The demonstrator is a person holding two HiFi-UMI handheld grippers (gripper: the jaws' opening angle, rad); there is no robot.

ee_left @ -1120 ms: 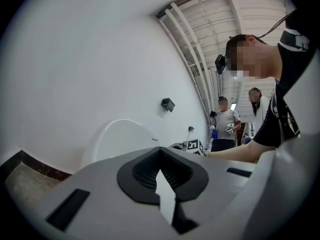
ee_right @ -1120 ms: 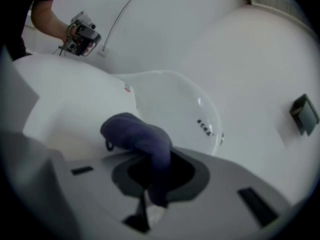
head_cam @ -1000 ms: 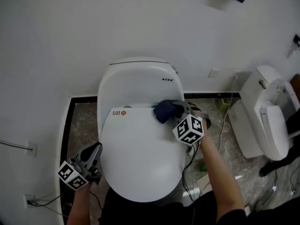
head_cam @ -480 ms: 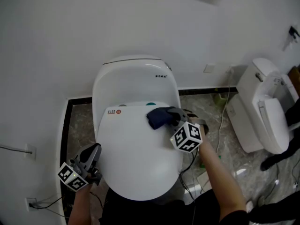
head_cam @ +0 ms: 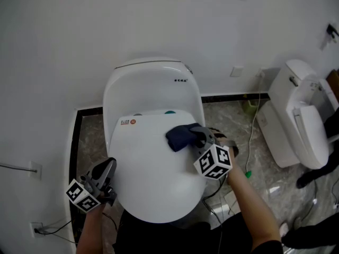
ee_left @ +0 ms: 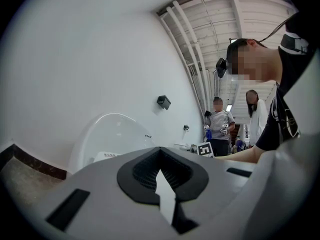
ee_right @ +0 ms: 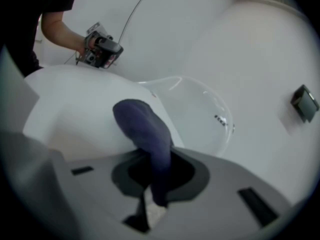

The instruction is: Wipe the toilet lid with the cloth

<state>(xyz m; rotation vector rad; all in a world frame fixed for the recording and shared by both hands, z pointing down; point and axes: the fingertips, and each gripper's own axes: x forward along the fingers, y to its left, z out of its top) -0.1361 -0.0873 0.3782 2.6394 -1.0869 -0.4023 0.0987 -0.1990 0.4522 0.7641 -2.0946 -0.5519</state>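
A white toilet with its lid [head_cam: 153, 168] down fills the middle of the head view. A dark blue cloth [head_cam: 180, 136] rests on the lid's right rear part, and my right gripper [head_cam: 197, 136] is shut on it. In the right gripper view the cloth [ee_right: 145, 134] hangs out of the jaws over the lid [ee_right: 75, 104]. My left gripper [head_cam: 103, 172] hovers beside the lid's left front edge, shut with nothing in it. The left gripper view shows the jaws closed together, with the toilet tank [ee_left: 112, 136] beyond.
The toilet tank [head_cam: 151, 86] stands against a white wall. A second white toilet [head_cam: 299, 120] is at the right, with cables [head_cam: 254, 136] on the marble floor between. A wall socket [head_cam: 36, 168] is at the left. People [ee_left: 218, 126] stand in the distance.
My right gripper has drawn the cloth a little toward the front and centre of the lid. The left gripper has stayed by the lid's left edge.
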